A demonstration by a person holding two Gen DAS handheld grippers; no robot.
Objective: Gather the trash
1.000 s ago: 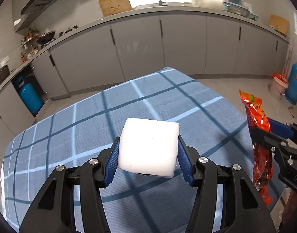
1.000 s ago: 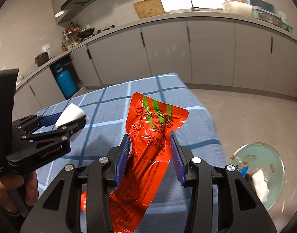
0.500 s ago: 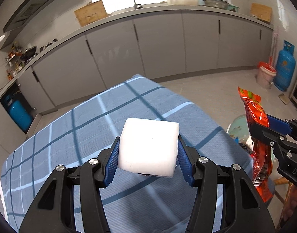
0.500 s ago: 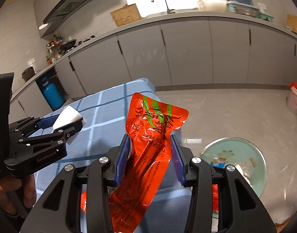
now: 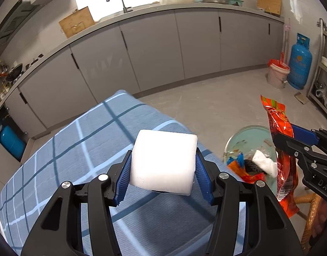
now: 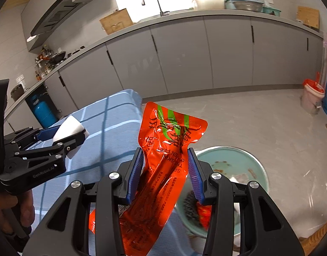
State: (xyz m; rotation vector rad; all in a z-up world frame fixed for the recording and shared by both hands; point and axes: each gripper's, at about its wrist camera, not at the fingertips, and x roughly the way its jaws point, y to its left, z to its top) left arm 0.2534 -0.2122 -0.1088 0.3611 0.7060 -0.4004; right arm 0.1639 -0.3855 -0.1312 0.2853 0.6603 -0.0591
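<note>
We had both pieces of trash lifted clear of the worktop (image 5: 82, 140). Our left gripper (image 5: 163, 170) had its fingers (image 5: 123, 177) clenched on a white foam block (image 5: 163, 160), and our right gripper (image 6: 166, 170) had its fingers (image 6: 193, 170) grasping an orange wrapper (image 6: 163, 160) by its middle, the printed end standing up and the tail hanging below.

The bin (image 6: 248, 162), a pale green tub on the floor just off the worktop's corner, already held scraps: a crumpled tissue, another orange wrapper, something dark. So we judged the pick-ups finished and the two drops not yet made; the part of the cloth in view was bare.

The wrapper hung near or over the bin's near rim; the block sat above the worktop's edge, beside the bin. The floor around the bin lay open, with a wicker chair (image 5: 310, 217) close by at the lower right. The two grippers were near each other, so we judged the drops best done with care.
</note>
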